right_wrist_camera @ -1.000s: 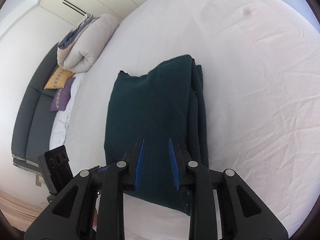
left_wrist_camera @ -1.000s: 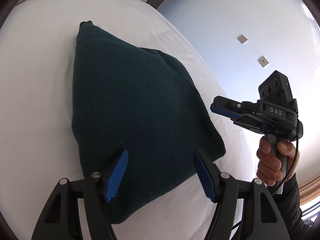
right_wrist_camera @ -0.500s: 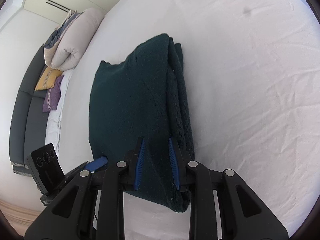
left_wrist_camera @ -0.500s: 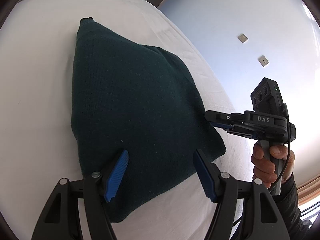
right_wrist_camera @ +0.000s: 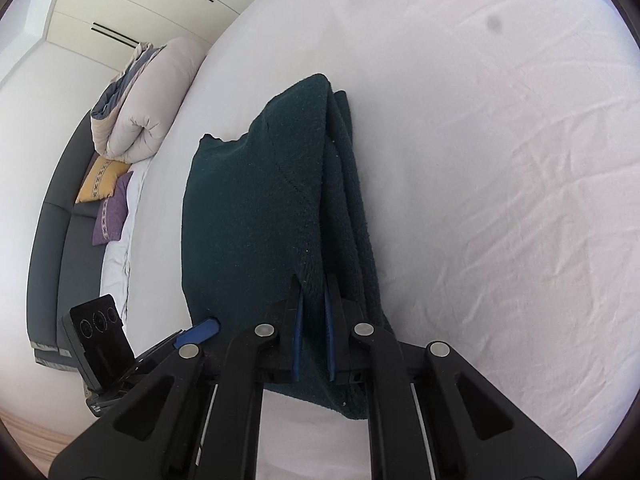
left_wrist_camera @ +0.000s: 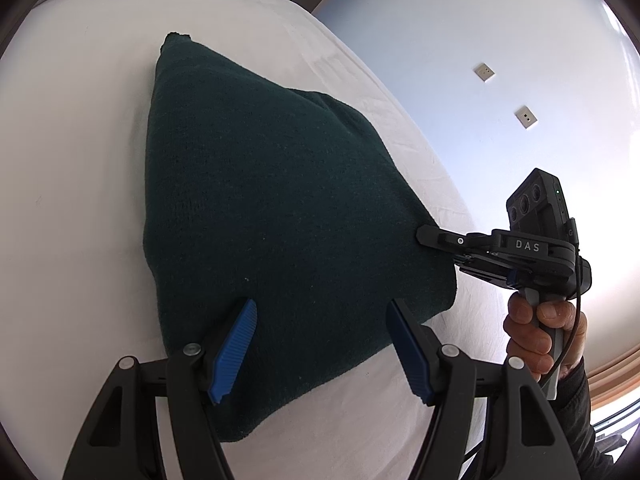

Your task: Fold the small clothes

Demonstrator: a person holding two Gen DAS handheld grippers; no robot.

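Pinching the near right edge of the folded dark green sweater [right_wrist_camera: 256, 216] on the white bed sheet [right_wrist_camera: 500, 168], the right gripper [right_wrist_camera: 314, 316] has just closed on its stacked layers, while the left gripper [left_wrist_camera: 320, 344] hangs open over the near corner.

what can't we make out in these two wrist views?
- Right gripper tips, left wrist view: buried in the garment edge.
- How many layers its jaws pinch, right wrist view: the fold hides it.
- Garment type: folded, no sleeve or collar showing.
- Garment's near edge: behind the left gripper in the left wrist view.
- Wall plates: too small to identify.
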